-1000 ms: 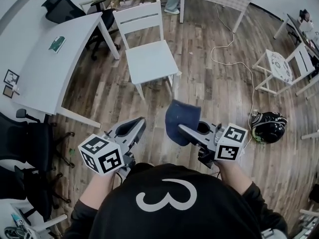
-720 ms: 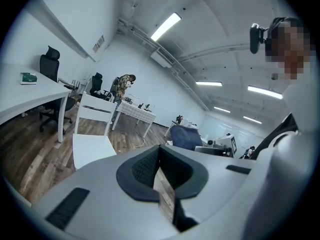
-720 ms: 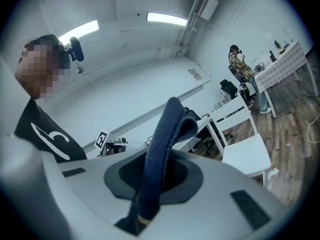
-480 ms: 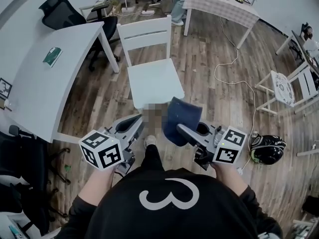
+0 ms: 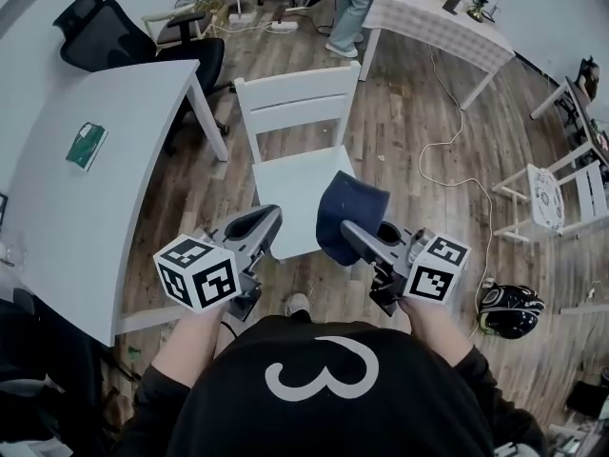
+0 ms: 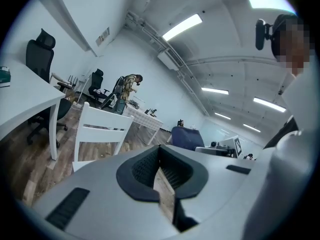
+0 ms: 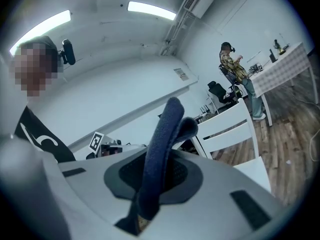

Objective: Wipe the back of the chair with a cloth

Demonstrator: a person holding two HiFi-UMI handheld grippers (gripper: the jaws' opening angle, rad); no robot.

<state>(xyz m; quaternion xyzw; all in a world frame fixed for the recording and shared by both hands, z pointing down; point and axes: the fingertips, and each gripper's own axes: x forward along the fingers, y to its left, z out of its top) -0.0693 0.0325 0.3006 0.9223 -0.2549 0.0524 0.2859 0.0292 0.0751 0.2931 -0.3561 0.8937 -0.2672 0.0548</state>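
Wood plank floor point(image 5: 409, 141); white table point(image 5: 95, 179) left; black office chair point(image 5: 95, 27); ceiling strip lights point(image 6: 182, 26).

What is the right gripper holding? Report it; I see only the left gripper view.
Observer: The right gripper is shut on the cloth, which stands up out of the jaws.
Operator: Place that cloth against the chair from the head view.
Observer: From above, the cloth shows over the seat's front edge on the chair, short of its back.
Operator: Check what lies off to the right.
Observer: A helmet lies there, apart from the chair.
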